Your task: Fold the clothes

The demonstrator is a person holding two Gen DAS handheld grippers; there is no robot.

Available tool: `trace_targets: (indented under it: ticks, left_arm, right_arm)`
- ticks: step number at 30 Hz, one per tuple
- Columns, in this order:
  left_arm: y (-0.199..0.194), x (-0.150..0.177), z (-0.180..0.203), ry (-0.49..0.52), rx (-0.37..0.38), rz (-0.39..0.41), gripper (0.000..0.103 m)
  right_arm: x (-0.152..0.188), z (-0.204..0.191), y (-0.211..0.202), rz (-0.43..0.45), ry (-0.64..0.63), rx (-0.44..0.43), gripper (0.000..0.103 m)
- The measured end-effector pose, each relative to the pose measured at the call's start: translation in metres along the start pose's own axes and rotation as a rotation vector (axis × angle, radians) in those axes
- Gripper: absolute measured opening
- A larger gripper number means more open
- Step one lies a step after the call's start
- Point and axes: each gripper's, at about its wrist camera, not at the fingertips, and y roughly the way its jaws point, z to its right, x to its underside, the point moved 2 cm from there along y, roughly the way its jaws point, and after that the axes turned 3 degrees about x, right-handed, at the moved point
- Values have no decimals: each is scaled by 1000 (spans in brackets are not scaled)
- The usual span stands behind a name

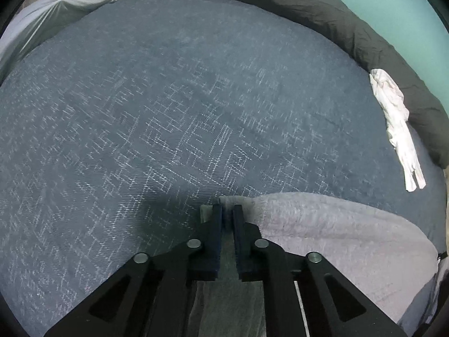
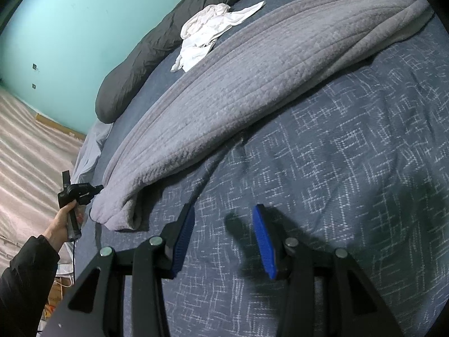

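Note:
A grey ribbed fleece garment [image 2: 238,84] lies folded lengthwise across the blue patterned bed cover [image 2: 350,154]. My left gripper [image 1: 227,210] is shut on a corner of this grey garment [image 1: 322,230] and holds it just above the cover. In the right wrist view the left gripper [image 2: 98,188] shows at the garment's near left end, held by a hand. My right gripper [image 2: 223,216] is open and empty, low over the bare cover beside the garment's near edge.
A crumpled white garment [image 2: 207,33] lies by a long dark grey bolster [image 2: 146,53] along the bed's far edge; it also shows in the left wrist view [image 1: 398,123]. A teal wall [image 2: 70,22] stands behind. A pale sheet [image 1: 56,8] lies at the far left.

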Motion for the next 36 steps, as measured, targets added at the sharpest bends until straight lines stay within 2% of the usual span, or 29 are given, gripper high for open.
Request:
trace_targets:
  ticks: [5,9,13,17,22,25,28,30,32,36]
  left_arm:
    - [-38,15,-8,-15,-10,46,27]
    - [-62,45,-3,64,12,37,28]
    - [-62,75,10,149,21,3,29]
    - [-54,91,10,177,8,-14,31]
    - [-47,94,5,166,16,-29,31]
    - [-44,96,3,166,23,-32,31]
    - [-41,96,1,161,32,-36,34]
    - [-41,97,-2,154,37,-38,37]
    - [-40,96,-6,147,40,-38,41]
    - [-39,97,-9,148,40,-40,42]
  right_arm:
    - [3,-12,0,1,-18,-17,44]
    - [10,-30,2,-11,-50,-32,44]
    - [12,-50,10,-46,-79,-48,48]
    - [4,-68,26,-97,-70,-57,48]
    - [-9,-87,53,-157,-86,-14,48]
    - [-12,-99,68,-202,-113,-25,48]
    - [-11,-114,84,-245,-175,-11,48]
    - [-13,-120,89,-242,-180,-35,48]
    - [-17,-127,90,-232,-180,-70,41]
    - [-30,-141,88,-188,-180,-138,41]
